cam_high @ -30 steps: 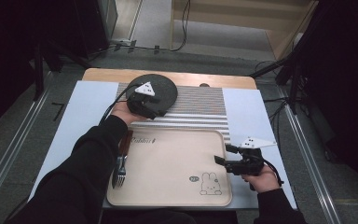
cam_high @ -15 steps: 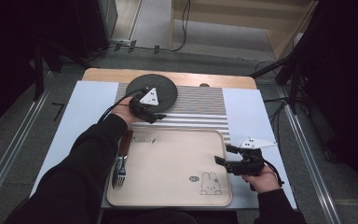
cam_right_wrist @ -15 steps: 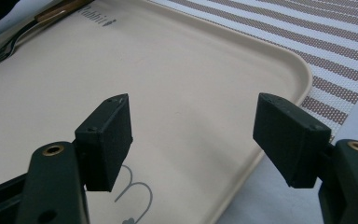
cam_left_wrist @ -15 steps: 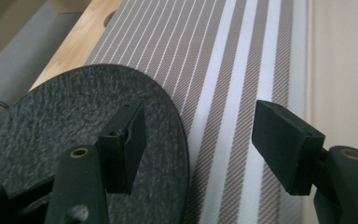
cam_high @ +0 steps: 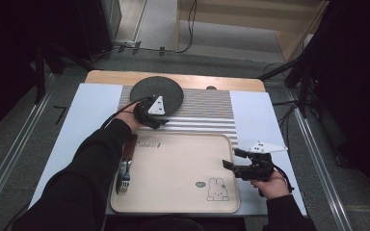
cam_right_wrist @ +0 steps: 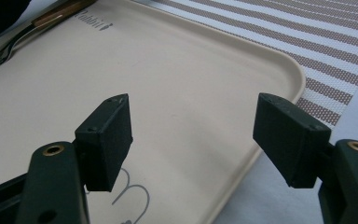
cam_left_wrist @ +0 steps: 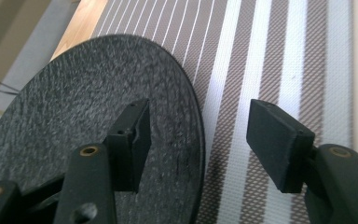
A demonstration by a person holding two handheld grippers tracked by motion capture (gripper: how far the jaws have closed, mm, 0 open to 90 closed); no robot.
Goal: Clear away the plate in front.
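Note:
A black round disc (cam_high: 149, 91) lies flat on the striped mat (cam_high: 207, 108) at the back of the table. My left gripper (cam_high: 161, 120) hovers low at the disc's near rim. In the left gripper view one jaw is over the disc (cam_left_wrist: 74, 102) and the other over the mat (cam_left_wrist: 261, 56). Its jaws have just been closing, but the left gripper (cam_left_wrist: 205, 135) is open and its pads press on nothing. My right gripper (cam_high: 231, 159) stands open over the right edge of the beige tray (cam_high: 173, 168), with nothing between the jaws of the right gripper (cam_right_wrist: 196, 135).
A fork (cam_high: 124, 168) with a brown handle lies along the tray's left edge. The tray (cam_right_wrist: 168, 70) bears a rabbit drawing (cam_high: 216, 190) near its front right corner. A white sheet (cam_high: 86, 110) covers the wooden table (cam_high: 173, 79) beneath the mat.
A second ago the disc looked larger and lifted under the left gripper; now it lies flat on the mat, with the left gripper drawn back to its near rim. The right gripper has not moved.

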